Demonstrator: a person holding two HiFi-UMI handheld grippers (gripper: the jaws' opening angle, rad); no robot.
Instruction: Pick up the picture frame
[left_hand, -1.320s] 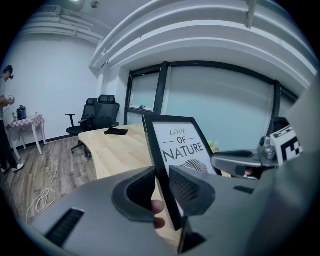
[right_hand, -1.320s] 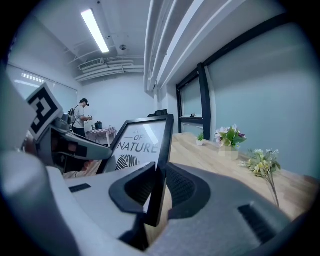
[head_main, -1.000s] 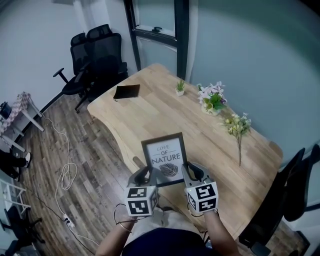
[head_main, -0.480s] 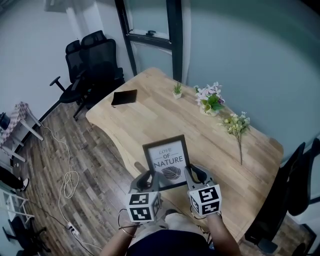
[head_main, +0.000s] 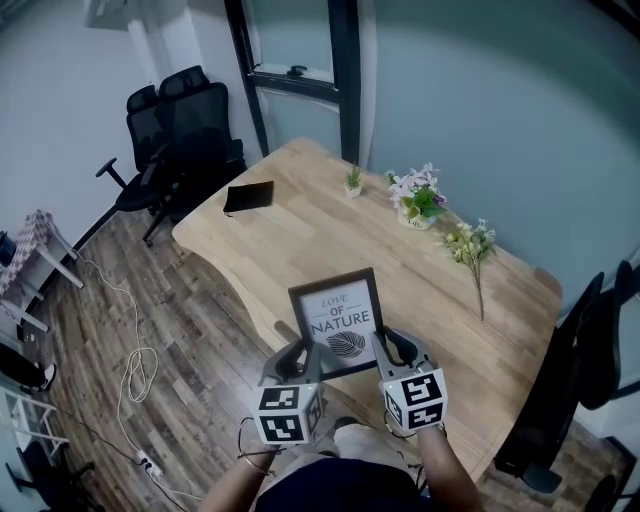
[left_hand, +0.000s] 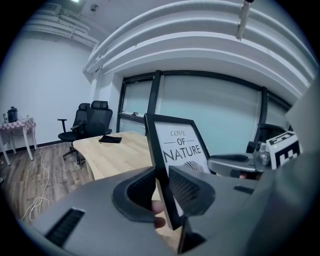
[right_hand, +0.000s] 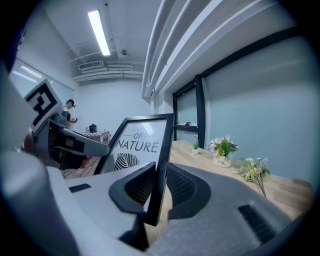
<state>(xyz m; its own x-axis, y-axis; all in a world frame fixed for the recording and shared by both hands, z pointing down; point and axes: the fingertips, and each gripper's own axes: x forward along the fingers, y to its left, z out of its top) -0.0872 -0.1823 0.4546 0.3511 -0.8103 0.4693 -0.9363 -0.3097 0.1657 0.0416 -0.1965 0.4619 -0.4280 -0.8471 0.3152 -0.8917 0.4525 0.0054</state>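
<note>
The picture frame, black-edged with a white print reading LOVE OF NATURE, is held up above the near edge of the wooden table. My left gripper is shut on the frame's lower left edge, and my right gripper is shut on its lower right edge. In the left gripper view the picture frame stands upright with its black edge pinched between the jaws of the left gripper. The right gripper clamps the picture frame the same way by its right side.
On the table lie a black notebook, a small potted plant, a white flower pot and a loose flower stem. Black office chairs stand at the far left, another chair at the right. Cables lie on the floor.
Both grippers have lifted the frame slightly; it sits a little higher and more upright over the table's near edge. The grips are unchanged.
</note>
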